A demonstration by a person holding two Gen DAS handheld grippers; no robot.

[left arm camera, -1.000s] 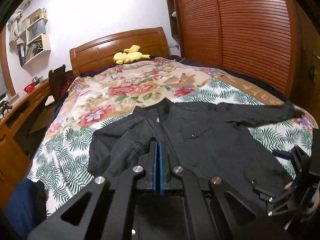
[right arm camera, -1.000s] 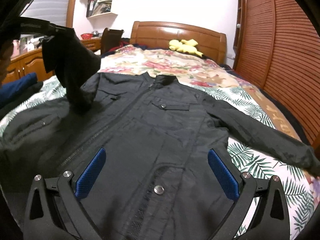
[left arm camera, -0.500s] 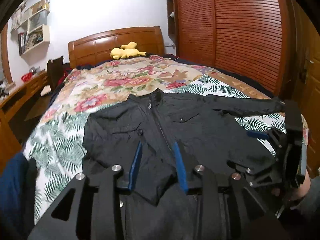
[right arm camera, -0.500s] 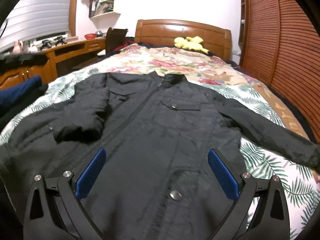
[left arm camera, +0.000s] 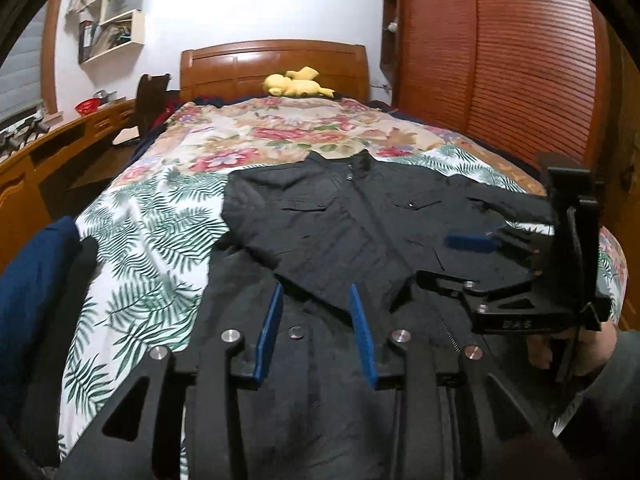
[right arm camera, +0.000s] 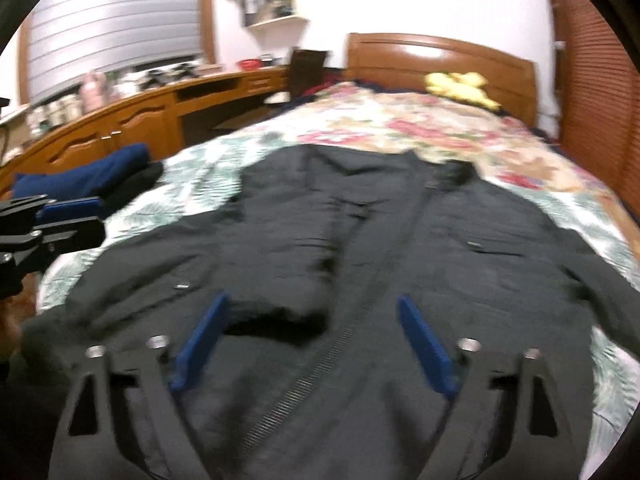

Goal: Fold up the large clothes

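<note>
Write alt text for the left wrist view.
A black jacket lies flat on a floral bedspread, one sleeve folded across its front. The left tool hovers open above it; the right tool reaches in alongside.

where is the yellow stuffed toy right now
The yellow stuffed toy lies at the head of the bed, against the wooden headboard, beyond the black jacket; the right wrist view shows it too.

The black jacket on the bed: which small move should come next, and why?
Probably take the right hand-held gripper to the outstretched sleeve and grip its end. The black jacket has one sleeve folded across its front; the other lies spread on the bedspread. Its jaws, just been closing, hold nothing.
</note>
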